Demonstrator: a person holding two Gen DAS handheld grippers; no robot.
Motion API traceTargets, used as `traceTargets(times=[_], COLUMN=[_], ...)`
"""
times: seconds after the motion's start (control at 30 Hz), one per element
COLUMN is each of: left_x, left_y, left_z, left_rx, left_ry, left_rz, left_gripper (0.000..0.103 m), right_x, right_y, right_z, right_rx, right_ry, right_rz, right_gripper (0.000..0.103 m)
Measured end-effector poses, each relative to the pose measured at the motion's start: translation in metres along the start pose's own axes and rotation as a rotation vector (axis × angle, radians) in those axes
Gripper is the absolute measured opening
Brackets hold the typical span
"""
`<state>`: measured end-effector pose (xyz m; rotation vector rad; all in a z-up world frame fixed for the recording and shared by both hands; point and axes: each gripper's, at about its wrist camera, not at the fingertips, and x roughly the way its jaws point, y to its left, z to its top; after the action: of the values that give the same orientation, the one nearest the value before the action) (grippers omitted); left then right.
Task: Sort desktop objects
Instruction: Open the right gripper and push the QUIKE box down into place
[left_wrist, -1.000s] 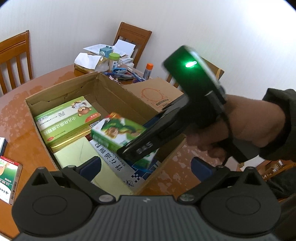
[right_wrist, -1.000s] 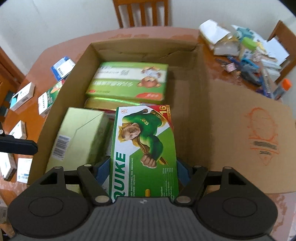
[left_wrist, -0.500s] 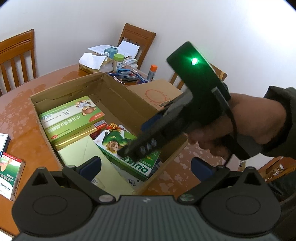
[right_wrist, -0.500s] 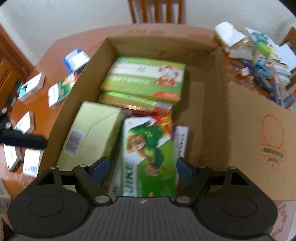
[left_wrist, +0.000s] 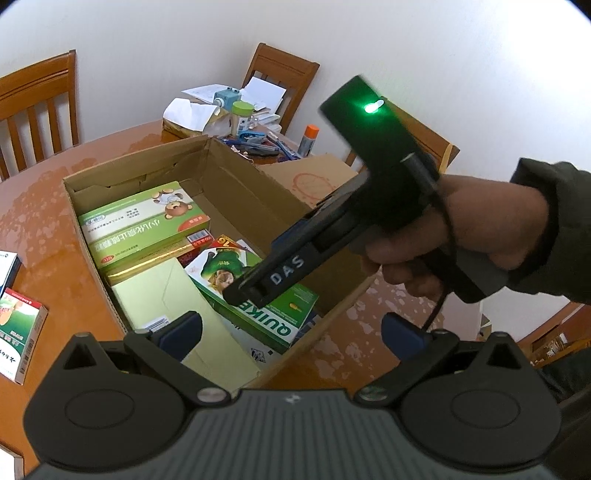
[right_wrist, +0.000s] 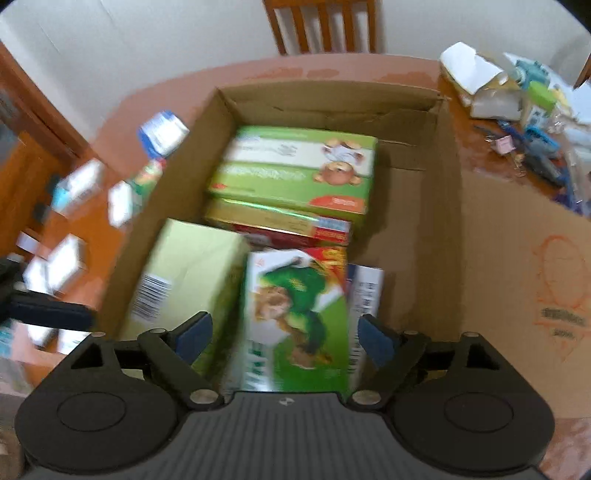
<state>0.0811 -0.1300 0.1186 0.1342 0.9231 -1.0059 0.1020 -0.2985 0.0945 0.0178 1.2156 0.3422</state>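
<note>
right gripper (right_wrist: 285, 334) hovering, fingers spread, empty | green QUIKE cardboard carton (left_wrist: 255, 295) lying flat in brown cardboard box (left_wrist: 236, 181) | light, stiff; pinch its long edges | left gripper (left_wrist: 291, 330) gaping wide too

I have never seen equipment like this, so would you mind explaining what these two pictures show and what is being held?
A person holds a two-finger gripper in each hand; each carries a fisheye camera looking along its fingers. The left gripper, open and empty, sees the hand with the right gripper, also open, above a cardboard box on a wooden table. In the box lie medicine cartons, including a green QUIKE box under the open fingers, held by neither. More small boxes and stationery clutter lie on the table.
</note>
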Motion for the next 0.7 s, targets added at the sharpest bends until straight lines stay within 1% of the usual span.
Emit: traceTargets(times=[0.03, 0.1, 0.27, 0.37, 0.57, 0.67, 0.7], left_x=[0.0, -0.001, -0.003, -0.004, -0.006, -0.006, -0.006], left_y=[0.0, 0.0, 0.003, 0.003, 0.002, 0.002, 0.002], left_z=[0.0, -0.002, -0.005, -0.006, -0.007, -0.008, -0.008], left_rx=[-0.001, -0.007, -0.022, -0.027, -0.034, -0.036, -0.037], left_ry=[0.0, 0.0, 0.0, -0.002, -0.008, -0.007, -0.007], left_rz=[0.002, 0.005, 0.017, 0.021, 0.025, 0.028, 0.029], left_gripper=[0.103, 0.103, 0.103, 0.103, 0.103, 0.103, 0.103], right_x=[0.0, 0.002, 0.007, 0.005, -0.004, -0.015, -0.018], right_y=[0.001, 0.003, 0.009, 0.007, -0.01, -0.006, -0.001], right_z=[0.001, 0.001, 0.002, 0.002, 0.007, 0.01, 0.011], right_rx=[-0.007, -0.024, -0.048, -0.025, 0.055, 0.048, 0.022], right_ry=[0.003, 0.015, 0.047, 0.048, 0.038, 0.003, -0.007], right_rz=[0.001, -0.001, 0.002, 0.036, 0.153, 0.192, 0.188], right_gripper=[0.091, 0.096, 0.1, 0.101, 0.101, 0.101, 0.101])
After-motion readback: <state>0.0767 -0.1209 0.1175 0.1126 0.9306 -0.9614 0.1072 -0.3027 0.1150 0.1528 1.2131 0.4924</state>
